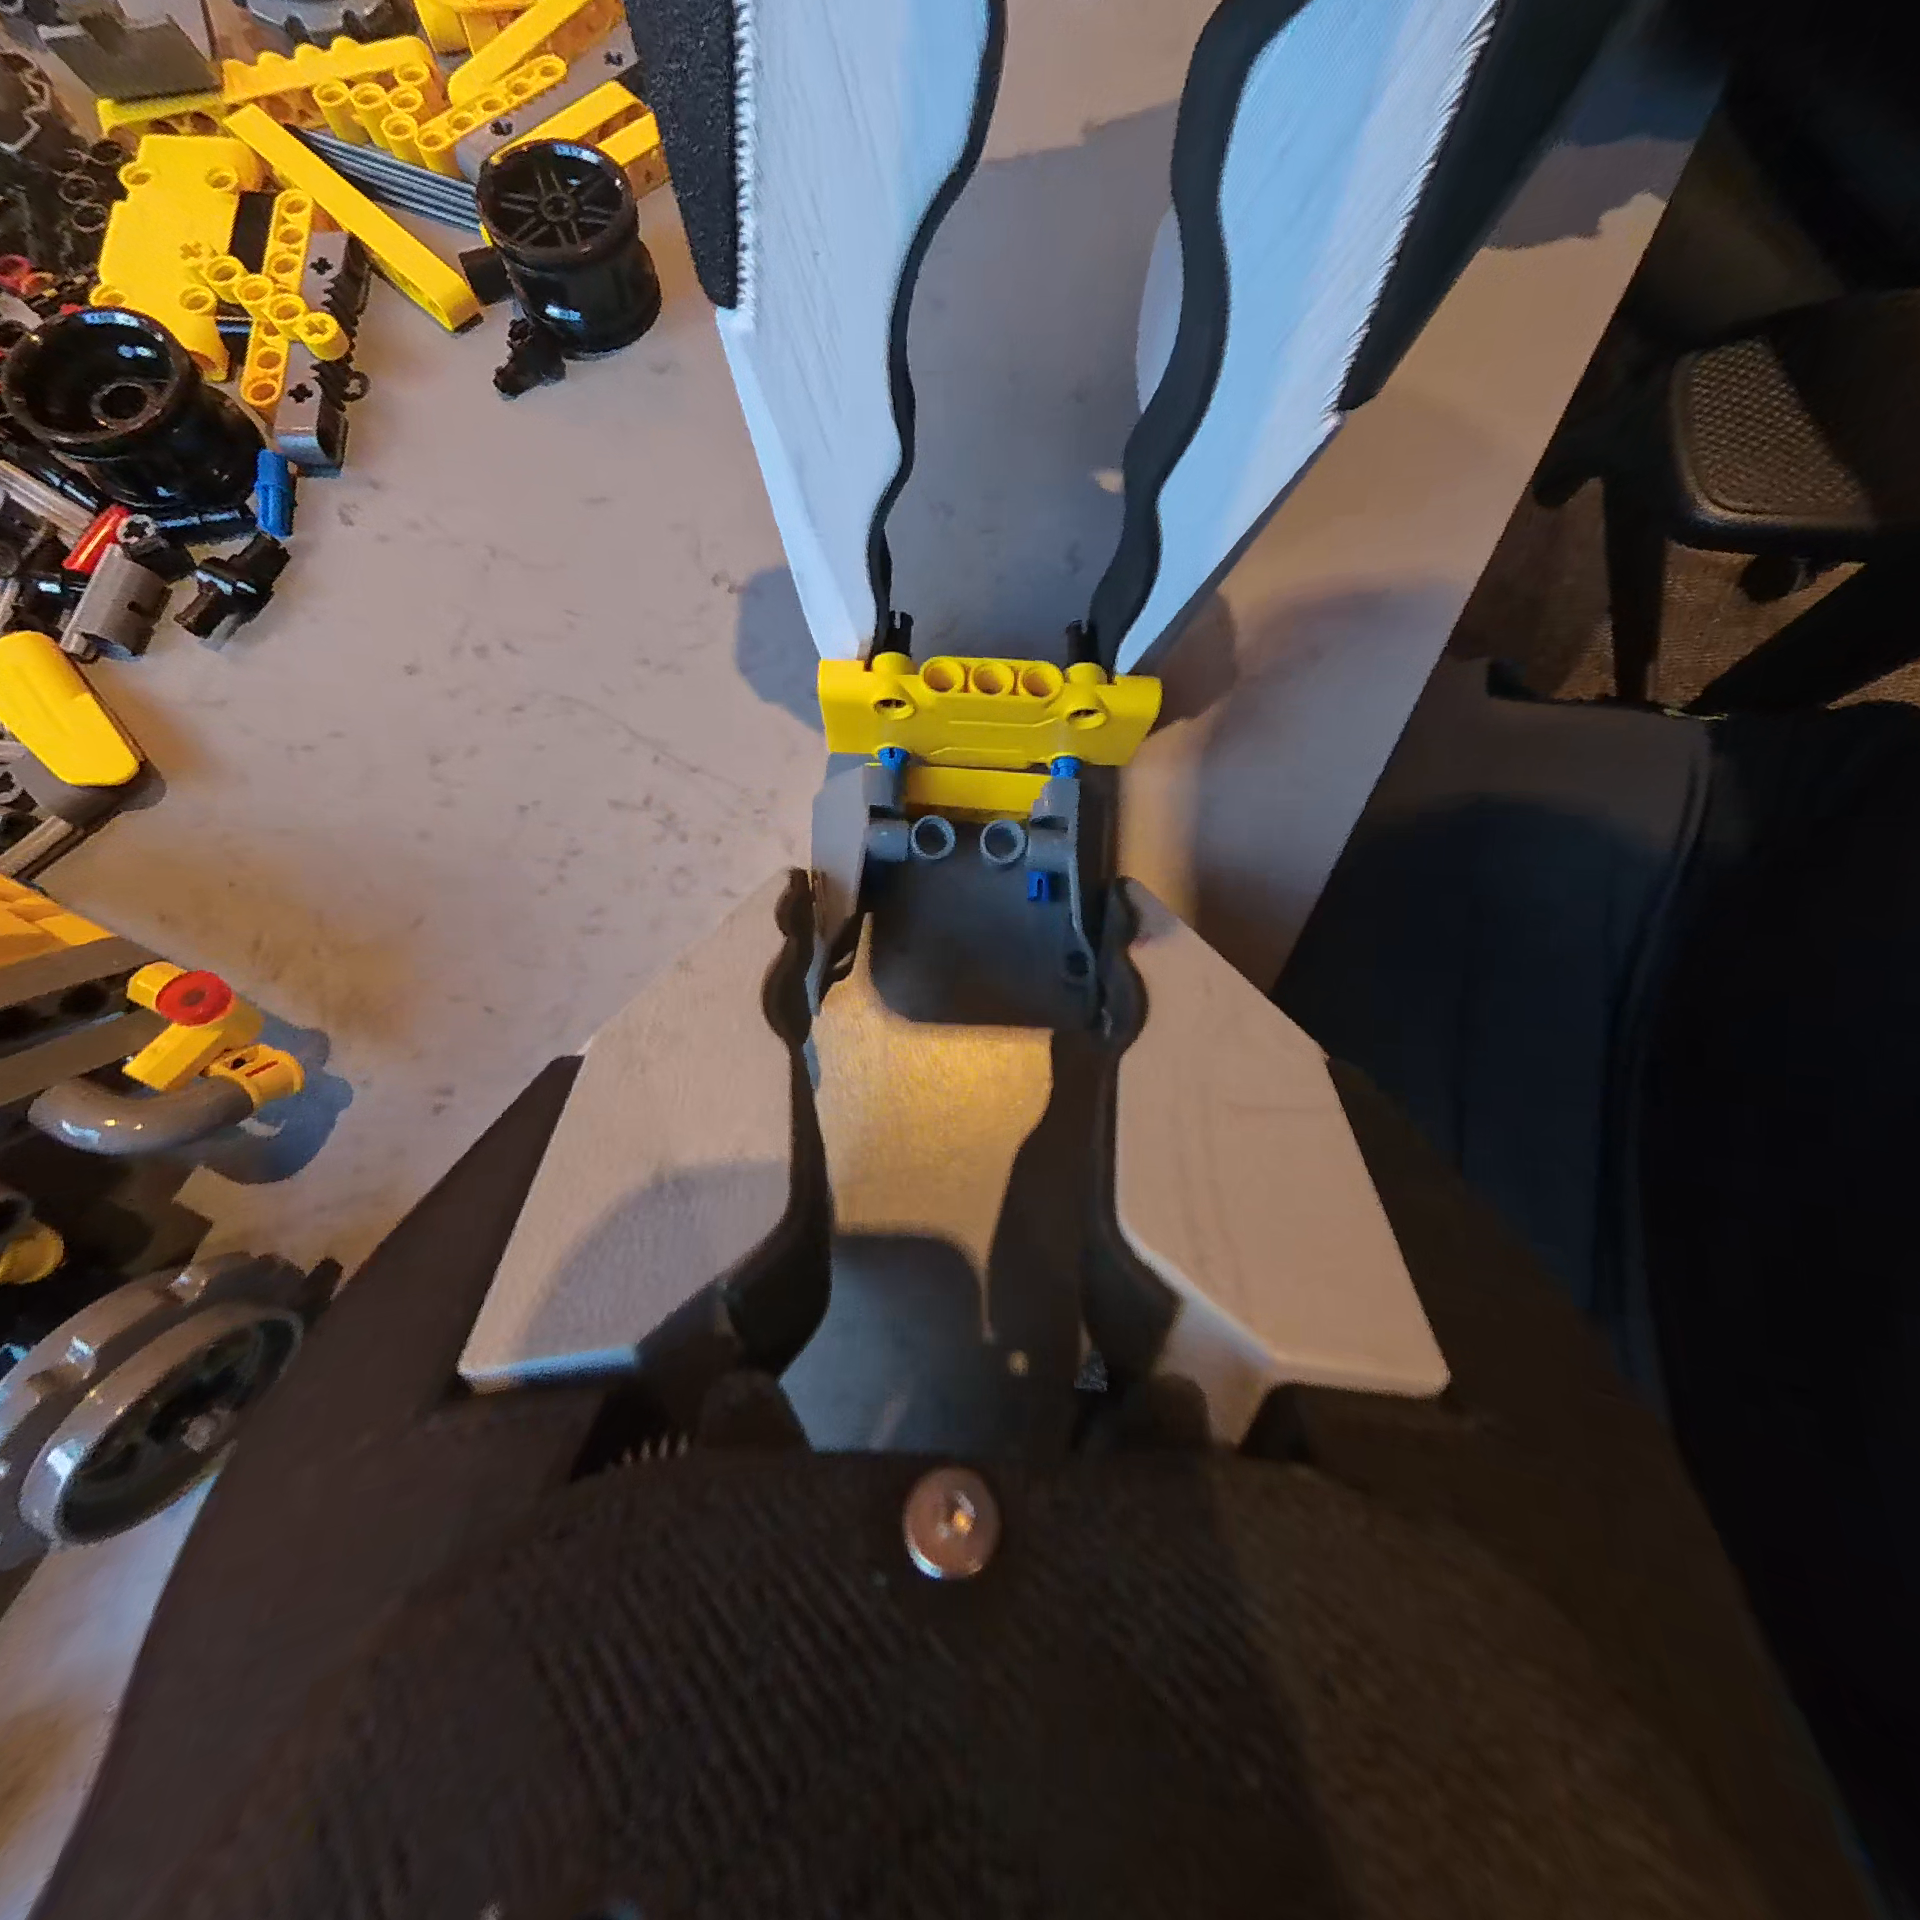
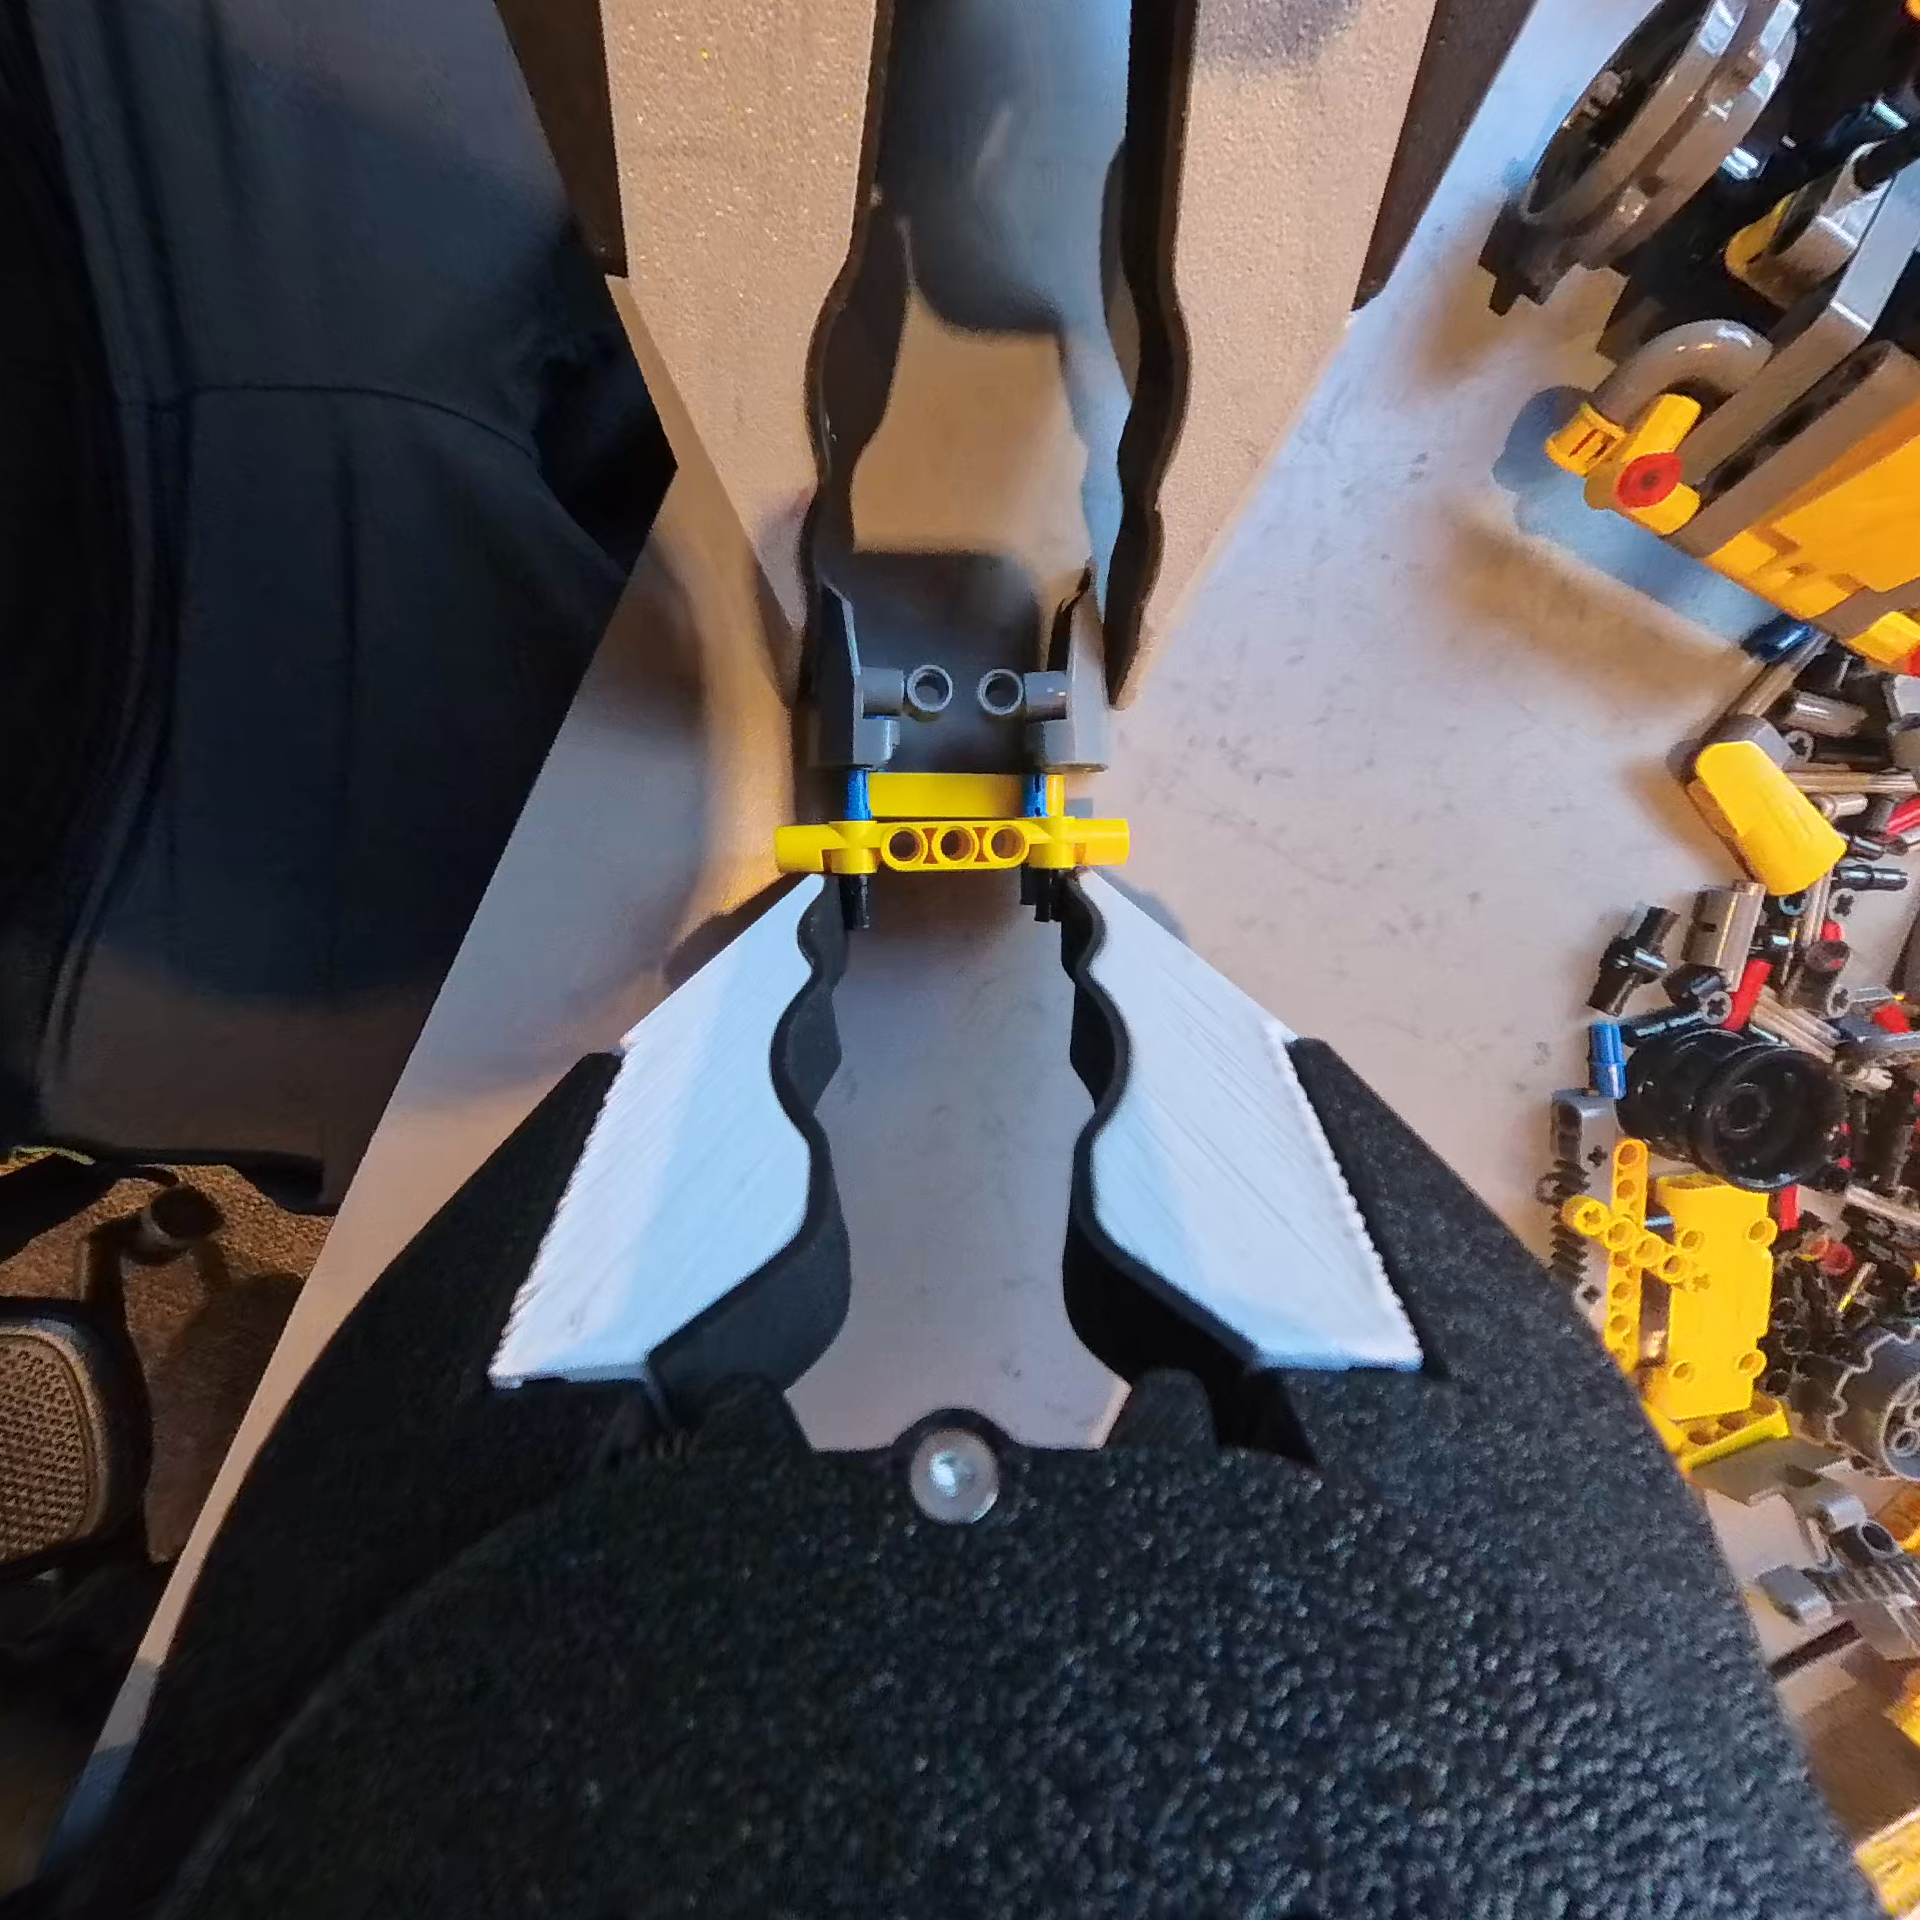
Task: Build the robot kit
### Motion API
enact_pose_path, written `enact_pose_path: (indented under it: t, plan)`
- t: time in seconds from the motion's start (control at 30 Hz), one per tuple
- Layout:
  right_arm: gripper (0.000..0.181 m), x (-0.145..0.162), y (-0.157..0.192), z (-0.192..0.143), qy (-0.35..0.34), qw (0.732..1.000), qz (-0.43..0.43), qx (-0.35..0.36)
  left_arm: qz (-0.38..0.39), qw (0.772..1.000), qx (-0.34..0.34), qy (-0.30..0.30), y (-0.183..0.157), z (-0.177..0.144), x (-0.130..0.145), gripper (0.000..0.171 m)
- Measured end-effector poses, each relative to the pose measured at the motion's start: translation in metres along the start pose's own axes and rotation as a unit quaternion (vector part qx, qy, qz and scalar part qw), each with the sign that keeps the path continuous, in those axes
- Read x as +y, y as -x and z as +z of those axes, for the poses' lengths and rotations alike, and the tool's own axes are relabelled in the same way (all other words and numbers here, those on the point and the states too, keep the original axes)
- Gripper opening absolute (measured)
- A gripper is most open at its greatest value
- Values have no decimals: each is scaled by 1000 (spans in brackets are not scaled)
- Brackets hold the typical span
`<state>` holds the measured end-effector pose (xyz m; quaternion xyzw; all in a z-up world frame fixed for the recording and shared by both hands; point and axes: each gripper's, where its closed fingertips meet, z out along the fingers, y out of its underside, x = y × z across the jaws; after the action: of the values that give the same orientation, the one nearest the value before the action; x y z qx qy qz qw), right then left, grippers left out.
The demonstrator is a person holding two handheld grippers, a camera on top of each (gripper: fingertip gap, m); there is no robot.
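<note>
Jaws first: both sets are clamped on one little brick assembly from opposite ends, held just above the tabletop (image 1: 499, 748) near its edge. Left gripper (image 1: 961, 940) has its jaws narrowed onto the dark grey panel piece (image 1: 961, 914), black pads pressing its two sides. Right gripper (image 2: 951, 899) comes in from the far side, its jaws pinching the black pins that stick out of the yellow beam (image 2: 951, 844). Two blue pins (image 2: 855, 795) bridge the yellow beam and the grey piece, with a bit of each pin showing between them.

No bins or trays anywhere, everything loose just sits straight on the tabletop. Off to one side is a pile of yellow beams (image 1: 343, 135), black wheel hubs (image 1: 566, 234) and small black and grey connectors (image 2: 1714, 997). A partly built yellow and grey model (image 2: 1808, 468) with a grey wheel (image 1: 156, 1392) sits near the left gripper. Past the tabletop's edge there's dark fabric (image 2: 312, 520).
</note>
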<state>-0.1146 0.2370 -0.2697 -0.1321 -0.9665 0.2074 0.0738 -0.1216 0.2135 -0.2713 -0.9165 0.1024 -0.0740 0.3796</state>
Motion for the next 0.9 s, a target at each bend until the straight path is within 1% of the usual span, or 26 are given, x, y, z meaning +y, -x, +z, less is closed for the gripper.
enact_pose_path:
  t: [0.2,0.53,0.73,0.9]
  plan:
    - [41,2,-1,-2,-10,1000,9,3,8,1000,13,-12,1,2,-2,55]
    - [41,6,-3,-3,-18,1000,16,5,20,999,25,-10,1,5,-5,53]
    - [40,5,-2,-2,-44,999,24,10,22,999,28,-10,0,5,-5,53]
    - [40,4,-2,-2,-36,999,19,20,28,999,31,-9,1,5,-5,52]
